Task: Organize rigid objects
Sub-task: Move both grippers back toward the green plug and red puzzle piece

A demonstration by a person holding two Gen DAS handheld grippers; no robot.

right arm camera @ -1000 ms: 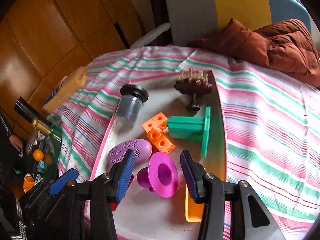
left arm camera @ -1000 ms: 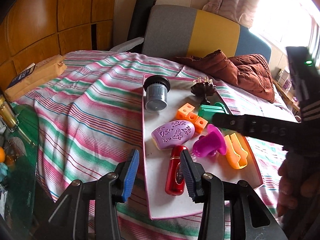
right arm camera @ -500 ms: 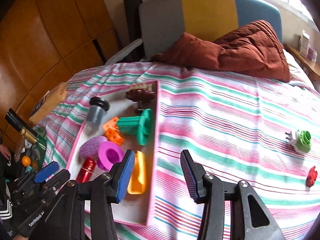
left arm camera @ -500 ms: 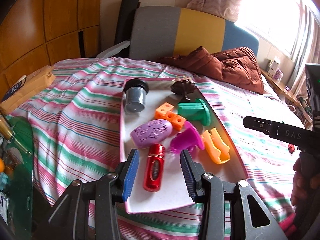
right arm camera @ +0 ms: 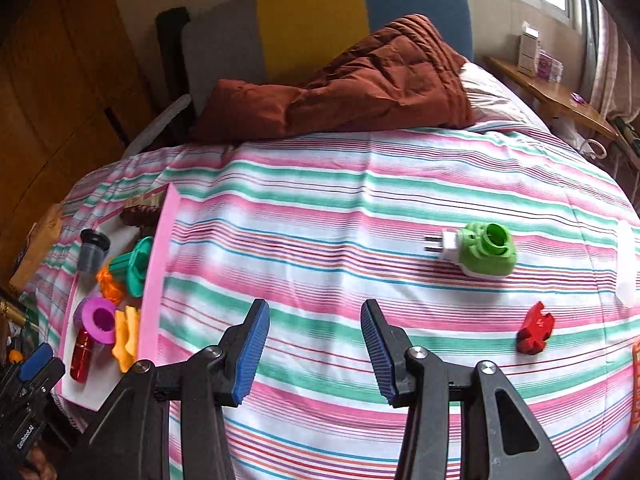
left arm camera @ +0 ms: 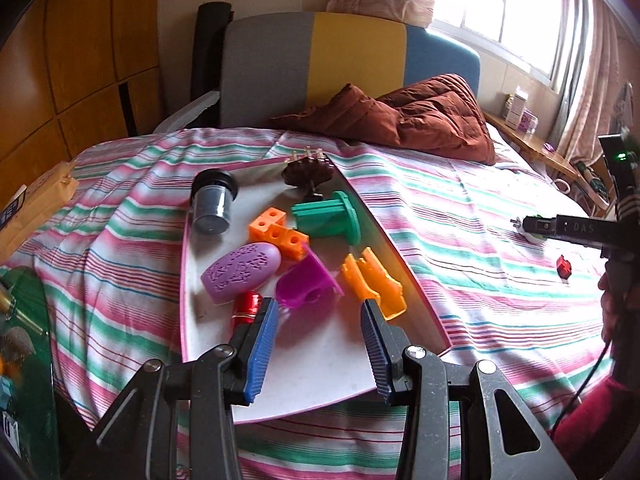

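A white tray with a pink rim (left arm camera: 320,360) lies on the striped bed and holds several toys: a purple oval (left arm camera: 240,270), a magenta funnel (left arm camera: 306,284), an orange clip (left arm camera: 374,284), orange cubes (left arm camera: 278,232), a green spool (left arm camera: 328,220), a grey jar (left arm camera: 212,202), a red bottle (left arm camera: 246,308). My left gripper (left arm camera: 318,344) is open above the tray's near end. My right gripper (right arm camera: 316,350) is open and empty over bare bedspread. A green plug-in device (right arm camera: 480,250) and a small red piece (right arm camera: 534,334) lie to its right.
A brown quilted cover (right arm camera: 352,84) lies at the head of the bed before the grey, yellow and blue headboard (left arm camera: 316,64). A green glass table (left arm camera: 24,360) stands left of the bed. A wooden shelf (right arm camera: 560,96) runs along the window side.
My right gripper has swung right, away from the tray, and now faces the green plug-in device and red piece. My left gripper has drawn back and turned slightly right over the tray.
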